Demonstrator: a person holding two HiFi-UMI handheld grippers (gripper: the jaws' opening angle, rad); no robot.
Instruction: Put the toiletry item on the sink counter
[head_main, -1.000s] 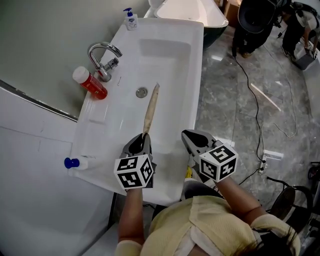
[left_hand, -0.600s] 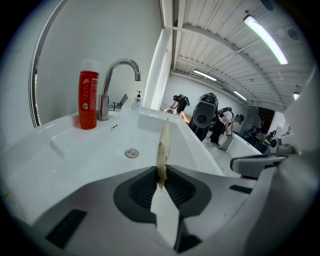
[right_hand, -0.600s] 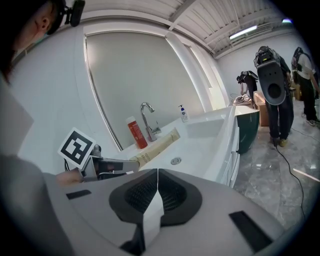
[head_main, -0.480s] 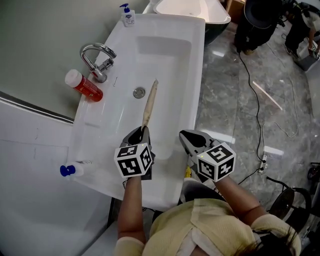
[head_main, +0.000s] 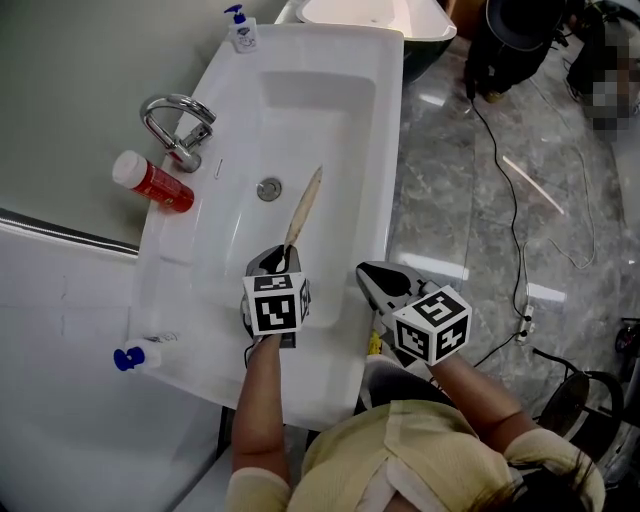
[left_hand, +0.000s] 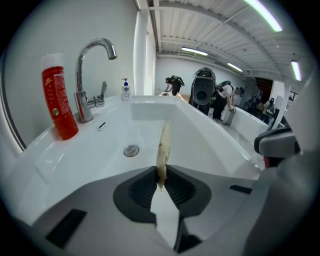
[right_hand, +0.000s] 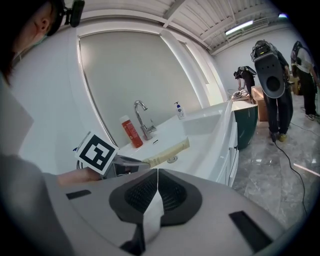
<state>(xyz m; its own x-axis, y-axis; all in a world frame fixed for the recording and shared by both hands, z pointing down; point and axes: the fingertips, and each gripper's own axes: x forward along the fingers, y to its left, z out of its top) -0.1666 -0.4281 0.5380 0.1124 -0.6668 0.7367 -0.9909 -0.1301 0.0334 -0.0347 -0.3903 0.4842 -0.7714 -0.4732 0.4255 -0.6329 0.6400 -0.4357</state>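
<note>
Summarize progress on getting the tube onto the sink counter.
Done: the cream tube is picked up, clamped at one end in the left tool. In hand: it is held over the basin, not on the counter. Left: carry it to the ledge, set down, release. Right tool is shut and empty.

Drain (head_main: 268, 188) in the sink (head_main: 380, 120) taken as dial centre, head view. At 10 o'clock, tap (head_main: 175, 125) on the ledge. At 9, bottle (head_main: 152, 182) just beside the tap. At 12, pump bottle (head_main: 240, 28) on the far corner. At 7, small bottle (head_main: 140, 355) on the near corner. From 2 to 5, over the basin, tube (head_main: 303, 210), near end between the jaws of the left gripper (head_main: 272, 262) at 6. At 4, by the sink's edge, right gripper (head_main: 375, 282). At 1, beyond the sink, bathtub (head_main: 370, 12).
</note>
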